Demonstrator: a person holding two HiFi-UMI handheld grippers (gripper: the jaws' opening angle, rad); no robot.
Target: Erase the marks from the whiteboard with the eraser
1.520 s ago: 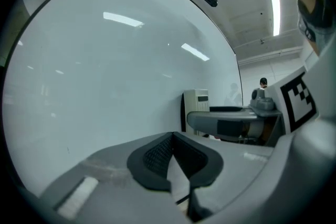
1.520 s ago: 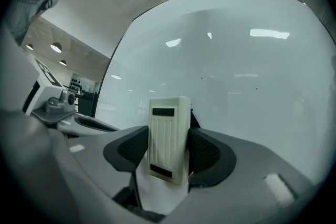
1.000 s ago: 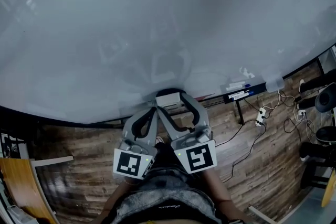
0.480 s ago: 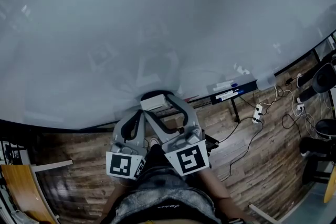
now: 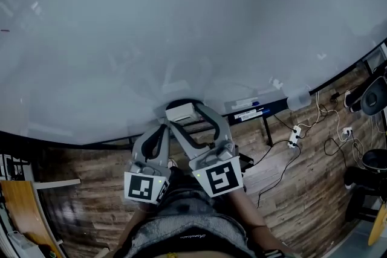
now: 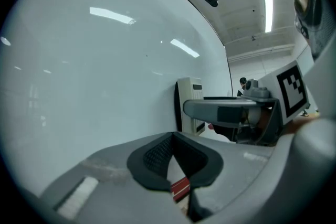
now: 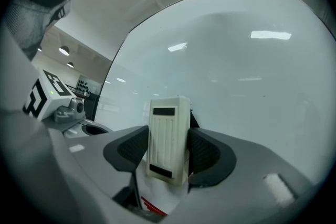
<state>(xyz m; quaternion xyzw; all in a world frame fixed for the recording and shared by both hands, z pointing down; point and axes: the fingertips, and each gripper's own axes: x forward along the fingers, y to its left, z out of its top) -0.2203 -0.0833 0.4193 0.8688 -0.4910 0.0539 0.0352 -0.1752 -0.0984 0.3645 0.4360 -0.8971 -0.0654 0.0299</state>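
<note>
Though small overhead, eraser (image 7: 168, 139) between jaws

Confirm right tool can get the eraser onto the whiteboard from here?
Likely yes. The right tool is shut on the eraser, which sits by the whiteboard's lower edge with nothing between them; contact itself is unclear.

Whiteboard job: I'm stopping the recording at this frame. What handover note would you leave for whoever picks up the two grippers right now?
Left gripper: jaws together, empty, close beside the right one.
Right gripper: shut on the eraser, held at the whiteboard's lower edge; whether it touches the board can't be told.
Done: the board in view looks almost clean.
Left: a small red mark at the far left edge of the head view. Wipe it, then check the parts of the board outside the picture.
</note>
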